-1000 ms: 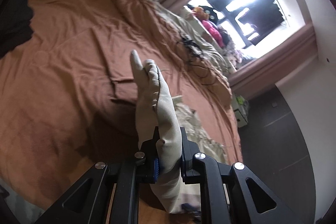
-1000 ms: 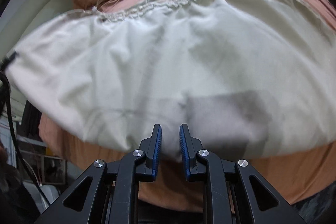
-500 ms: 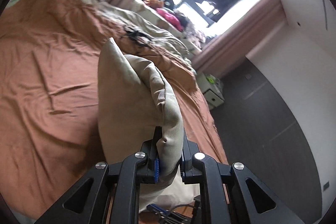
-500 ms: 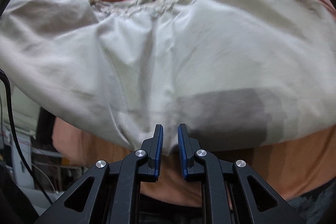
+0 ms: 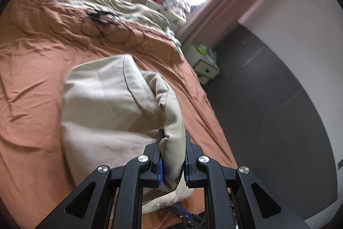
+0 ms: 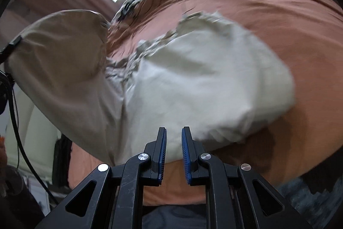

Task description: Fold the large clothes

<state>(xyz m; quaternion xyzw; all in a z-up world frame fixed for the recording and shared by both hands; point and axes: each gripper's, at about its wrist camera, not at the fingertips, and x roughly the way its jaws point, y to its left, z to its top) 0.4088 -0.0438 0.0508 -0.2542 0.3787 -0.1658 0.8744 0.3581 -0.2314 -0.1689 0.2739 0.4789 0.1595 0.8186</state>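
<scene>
Mid-fold here: the left gripper [image 5: 172,153] has its fingers clamped on a thick bunched edge of the beige garment [image 5: 111,100] and holds that edge up off the bed [image 5: 32,61], the cloth arcing over toward the spread part. From the right wrist view the right gripper [image 6: 173,149] has its fingers nearly together, and the garment's near hem [image 6: 169,149] drops in between them; whether the pads truly pinch it I cannot tell, as the cloth is blurred there. The garment lies on the rust-brown sheet, one half flat, the other raised. Its long axis looks to run across the right view, from the lifted dark-beige end at left to the pale rounded end at right. Next move, I judge: carry the lifted edge across, lay it level on the flat half, keeping both corners in line
</scene>
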